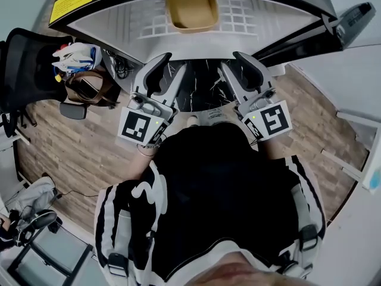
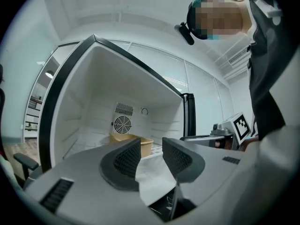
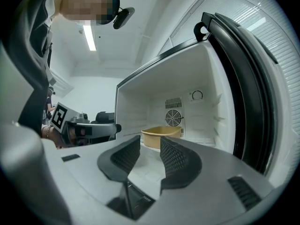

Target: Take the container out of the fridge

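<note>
A tan open container [image 1: 190,11] sits on the white wire shelf [image 1: 238,8] deep inside the open fridge. It also shows in the left gripper view [image 2: 132,144] and in the right gripper view [image 3: 161,136], in front of the round fan grille. My left gripper [image 1: 169,65] and right gripper [image 1: 234,64] are held side by side in front of the fridge opening, short of the container and pointing into it. Both stand open with nothing between their jaws. In their own views the left gripper [image 2: 151,146] and right gripper [image 3: 150,144] show a clear gap between the ribbed pads.
The fridge door [image 1: 351,19] is swung open at the right. A black office chair [image 1: 30,70] and a brown bag with gloves on it [image 1: 80,70] stand at the left on the wood floor. A dark marbled surface [image 1: 199,88] lies under the grippers.
</note>
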A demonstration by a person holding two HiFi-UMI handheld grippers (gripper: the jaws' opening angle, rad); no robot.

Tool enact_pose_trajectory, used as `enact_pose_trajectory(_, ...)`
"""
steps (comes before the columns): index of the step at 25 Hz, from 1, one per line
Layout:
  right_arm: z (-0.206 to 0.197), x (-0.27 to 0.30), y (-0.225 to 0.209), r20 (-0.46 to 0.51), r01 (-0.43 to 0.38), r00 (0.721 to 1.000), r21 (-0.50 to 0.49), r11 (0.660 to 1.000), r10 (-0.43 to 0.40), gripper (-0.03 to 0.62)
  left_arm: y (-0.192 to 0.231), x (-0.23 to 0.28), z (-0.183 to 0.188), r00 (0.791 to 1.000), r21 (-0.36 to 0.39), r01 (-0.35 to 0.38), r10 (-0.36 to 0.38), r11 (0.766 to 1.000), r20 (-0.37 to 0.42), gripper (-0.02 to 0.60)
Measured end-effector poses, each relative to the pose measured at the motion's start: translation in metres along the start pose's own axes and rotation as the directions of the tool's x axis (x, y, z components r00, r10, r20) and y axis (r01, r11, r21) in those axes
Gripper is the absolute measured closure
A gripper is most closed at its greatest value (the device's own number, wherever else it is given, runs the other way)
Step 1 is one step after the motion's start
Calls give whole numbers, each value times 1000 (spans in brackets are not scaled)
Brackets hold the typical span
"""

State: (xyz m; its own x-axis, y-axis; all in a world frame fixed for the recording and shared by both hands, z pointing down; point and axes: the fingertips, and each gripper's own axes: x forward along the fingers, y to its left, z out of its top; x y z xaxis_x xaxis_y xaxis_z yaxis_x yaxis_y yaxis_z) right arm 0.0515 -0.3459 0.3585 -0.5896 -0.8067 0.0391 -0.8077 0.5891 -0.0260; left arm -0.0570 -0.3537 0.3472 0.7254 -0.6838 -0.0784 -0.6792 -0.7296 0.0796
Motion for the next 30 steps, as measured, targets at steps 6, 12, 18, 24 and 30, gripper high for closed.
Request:
enact_pose_trajectory(6, 1, 10, -7, 3, -5, 1000, 2, 1000, 5, 467, 7, 5, -3, 1000, -9, -13, 13, 1000, -4, 448)
enact_pose_trajectory(12, -1, 17, -11, -10, -18, 1000, 2, 1000, 18, 464, 14, 9, -5, 1000, -10, -30, 29, 1000, -6, 446)
enact_pose_trajectory(18, -5, 24, -14, -25, -20, 999, 7, 1000, 20, 459, 20, 13, -7, 999, -15, -39, 39, 999, -10, 440)
enact_pose_trajectory(24, -10, 29, -20, -51, -18, 999, 12, 1000, 19, 452, 25, 19, -12, 999, -7, -44, 44, 999, -25, 439)
enact_pose_trajectory(30, -14, 37, -22, -63, -27, 998, 13, 1000, 27, 445, 29, 25, -19, 998, -2, -48, 48, 999, -43, 434)
